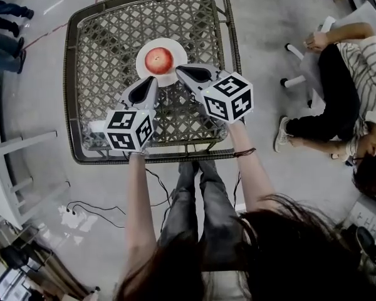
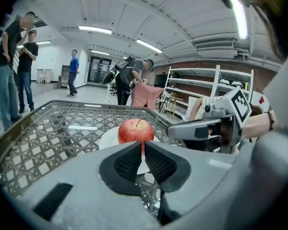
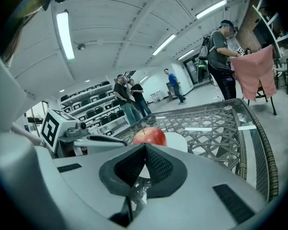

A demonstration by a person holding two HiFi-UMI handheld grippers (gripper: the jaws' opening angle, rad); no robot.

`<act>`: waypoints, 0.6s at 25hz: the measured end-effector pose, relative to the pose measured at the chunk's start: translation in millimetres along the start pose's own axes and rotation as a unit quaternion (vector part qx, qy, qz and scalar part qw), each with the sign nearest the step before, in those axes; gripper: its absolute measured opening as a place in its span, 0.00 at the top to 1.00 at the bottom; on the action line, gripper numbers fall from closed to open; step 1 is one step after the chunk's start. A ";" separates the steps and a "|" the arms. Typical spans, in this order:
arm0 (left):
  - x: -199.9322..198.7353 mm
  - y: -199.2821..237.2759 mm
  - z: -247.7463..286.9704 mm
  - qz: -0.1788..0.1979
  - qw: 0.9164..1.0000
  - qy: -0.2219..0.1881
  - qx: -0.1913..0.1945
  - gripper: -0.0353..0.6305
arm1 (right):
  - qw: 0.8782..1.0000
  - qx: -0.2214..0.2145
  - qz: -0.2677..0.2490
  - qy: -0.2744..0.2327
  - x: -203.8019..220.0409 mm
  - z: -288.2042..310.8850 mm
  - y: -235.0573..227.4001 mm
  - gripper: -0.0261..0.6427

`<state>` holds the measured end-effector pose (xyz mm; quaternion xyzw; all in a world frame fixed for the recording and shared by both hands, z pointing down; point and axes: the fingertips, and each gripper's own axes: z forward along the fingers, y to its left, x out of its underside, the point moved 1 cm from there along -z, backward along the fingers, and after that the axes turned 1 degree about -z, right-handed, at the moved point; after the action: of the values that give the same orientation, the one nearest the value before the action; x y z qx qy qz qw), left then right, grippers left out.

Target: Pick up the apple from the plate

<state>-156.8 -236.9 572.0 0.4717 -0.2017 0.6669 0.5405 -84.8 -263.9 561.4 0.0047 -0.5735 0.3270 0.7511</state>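
A red apple [image 1: 159, 59] rests on a round white plate [image 1: 144, 67] in the middle of a wicker-lattice glass table [image 1: 100, 36]. My left gripper [image 1: 152, 79] sits just short of the plate's near left edge, jaws shut and empty. My right gripper [image 1: 178, 69] is at the plate's near right edge, also shut with nothing held. In the left gripper view the apple [image 2: 135, 130] stands straight beyond the closed jaw tips [image 2: 143, 145], and the right gripper [image 2: 175, 131] shows beside it. In the right gripper view the apple [image 3: 149, 135] lies just past the closed tips [image 3: 144, 146].
The table's dark rim [image 1: 235, 49] surrounds the lattice top. A seated person [image 1: 348, 86] is to the right of the table. Other people stand off to the left [image 1: 3, 27]. Cables [image 1: 91, 212] lie on the floor near the person's legs. Shelving [image 2: 206, 87] stands in the background.
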 end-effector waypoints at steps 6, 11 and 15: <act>2.9 2.6 1.4 0.017 1.000 -0.005 0.001 0.93 | 1.000 0.002 0.000 0.003 8.2 -0.9 -6.6 0.95; 3.4 2.6 3.3 0.031 0.999 -0.008 0.006 0.89 | 1.000 0.003 -0.003 -0.001 9.6 -0.7 -9.5 0.95; 5.4 4.8 4.4 0.028 1.000 -0.011 0.004 0.79 | 1.000 0.002 -0.006 -0.003 11.1 -0.7 -10.0 0.95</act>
<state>-159.2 -239.1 579.8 0.4751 -0.2184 0.6773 0.5175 -77.8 -266.1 574.4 0.0107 -0.5750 0.3233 0.7514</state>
